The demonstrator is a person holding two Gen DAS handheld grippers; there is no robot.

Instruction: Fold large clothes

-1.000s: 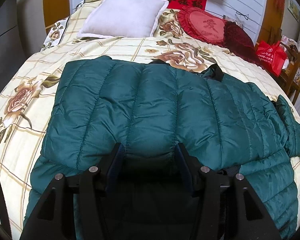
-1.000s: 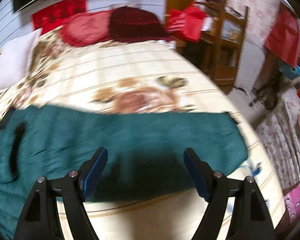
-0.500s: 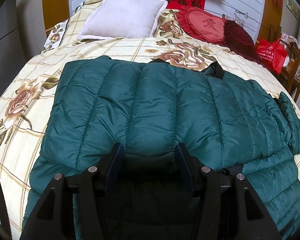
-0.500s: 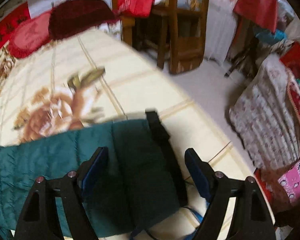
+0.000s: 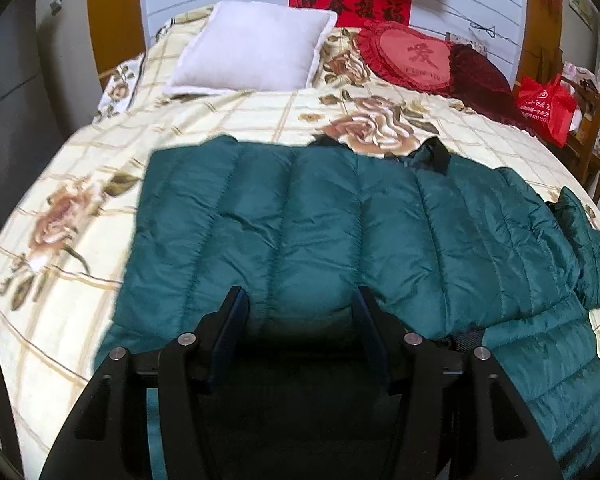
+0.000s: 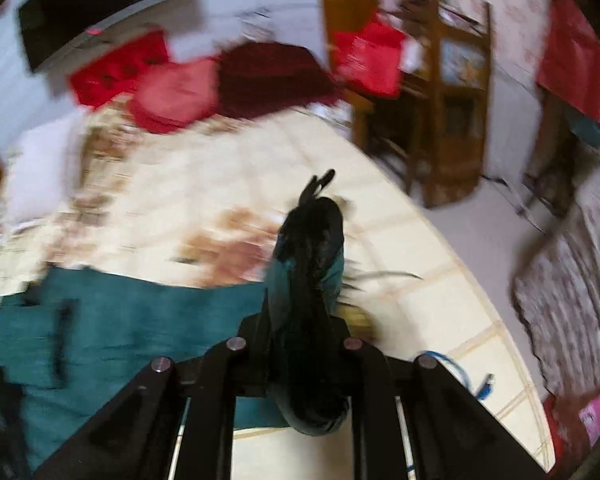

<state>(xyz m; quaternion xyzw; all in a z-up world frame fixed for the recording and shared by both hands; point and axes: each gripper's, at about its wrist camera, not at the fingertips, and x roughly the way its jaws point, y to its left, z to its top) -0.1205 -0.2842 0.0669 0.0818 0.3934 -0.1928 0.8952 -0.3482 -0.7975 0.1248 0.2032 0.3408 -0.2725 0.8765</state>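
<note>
Since the earlier frame, your right tongs [image 6: 306,280] have just closed on the jacket's [image 5: 340,232] sleeve end, which was lying flat on the bed [image 5: 80,280] between open jaws, and lifted it. Your left tongs [image 5: 300,312] sit half open astride the jacket's folded near edge; whether their pads press it, I cannot tell. Jacket lies across the bed.

Left gripper [image 5: 300,312]: black angular frame, dark-blue pads lining the jaws' inner faces, silver screws behind them. Right gripper [image 6: 300,312]: matching black frame and screws.
</note>
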